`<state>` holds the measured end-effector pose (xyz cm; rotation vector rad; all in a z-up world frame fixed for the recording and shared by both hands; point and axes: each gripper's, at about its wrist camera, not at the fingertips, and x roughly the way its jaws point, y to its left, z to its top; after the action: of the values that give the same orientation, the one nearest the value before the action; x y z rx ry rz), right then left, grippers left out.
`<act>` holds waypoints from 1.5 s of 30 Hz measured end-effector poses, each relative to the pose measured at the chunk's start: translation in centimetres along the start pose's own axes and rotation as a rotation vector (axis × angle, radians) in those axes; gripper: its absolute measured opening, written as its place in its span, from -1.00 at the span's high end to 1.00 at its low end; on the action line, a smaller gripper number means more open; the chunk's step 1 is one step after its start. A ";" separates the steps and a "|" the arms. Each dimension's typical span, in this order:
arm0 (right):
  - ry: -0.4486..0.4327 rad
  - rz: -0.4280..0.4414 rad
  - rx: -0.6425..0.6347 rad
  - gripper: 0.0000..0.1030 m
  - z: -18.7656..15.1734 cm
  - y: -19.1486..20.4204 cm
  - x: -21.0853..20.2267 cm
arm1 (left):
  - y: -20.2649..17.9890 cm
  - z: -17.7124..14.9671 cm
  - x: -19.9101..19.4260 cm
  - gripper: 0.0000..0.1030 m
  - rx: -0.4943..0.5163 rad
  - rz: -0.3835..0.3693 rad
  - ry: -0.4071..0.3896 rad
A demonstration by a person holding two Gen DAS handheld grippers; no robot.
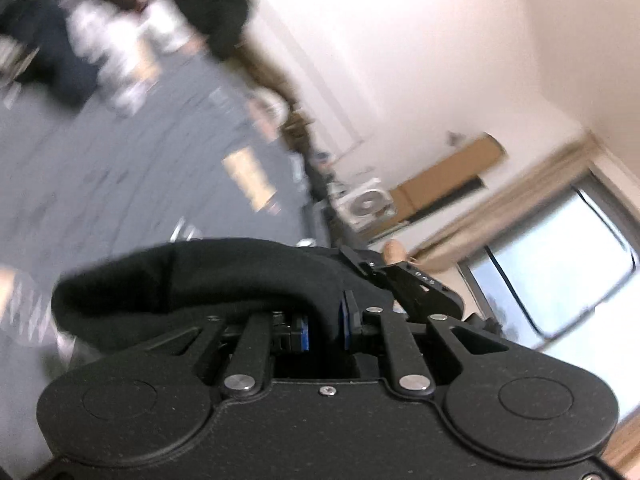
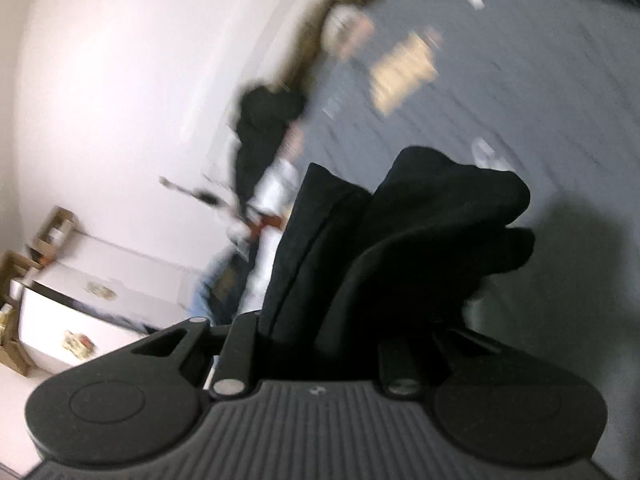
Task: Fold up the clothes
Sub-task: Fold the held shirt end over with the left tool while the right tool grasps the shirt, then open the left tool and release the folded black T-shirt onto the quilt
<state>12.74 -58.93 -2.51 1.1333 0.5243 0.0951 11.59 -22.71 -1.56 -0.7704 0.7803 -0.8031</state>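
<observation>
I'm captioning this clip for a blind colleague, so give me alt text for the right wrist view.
The right gripper is shut on a bunched black garment, which rises in thick folds in front of the camera. Behind it, heavily motion-blurred, are a grey floor with scattered items, a white wall and cardboard boxes at the left.

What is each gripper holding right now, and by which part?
Both hold black garment fabric. The left gripper pinches a bunched fold of it; the right gripper clamps gathered folds. Which part of the garment cannot be told.
</observation>
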 end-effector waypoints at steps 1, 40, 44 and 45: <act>-0.033 0.025 -0.018 0.62 0.2 1.1 -0.7 | 0.8 -0.8 0.1 0.73 -0.011 0.014 0.018; -0.016 -0.234 -0.009 0.33 -13.2 -17.8 -2.6 | 20.2 -3.0 2.4 0.02 -0.212 0.310 0.092; -0.018 -0.241 -0.016 0.33 -13.2 -17.6 -2.4 | 21.1 -3.2 3.6 0.02 -0.212 0.302 0.092; -0.018 -0.243 -0.018 0.32 -13.2 -17.6 -2.4 | 21.3 -3.2 3.8 0.02 -0.218 0.295 0.085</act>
<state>1.45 -56.28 -21.37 1.0444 0.6397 -0.1205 17.52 -16.81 -21.73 -0.7945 1.0422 -0.4931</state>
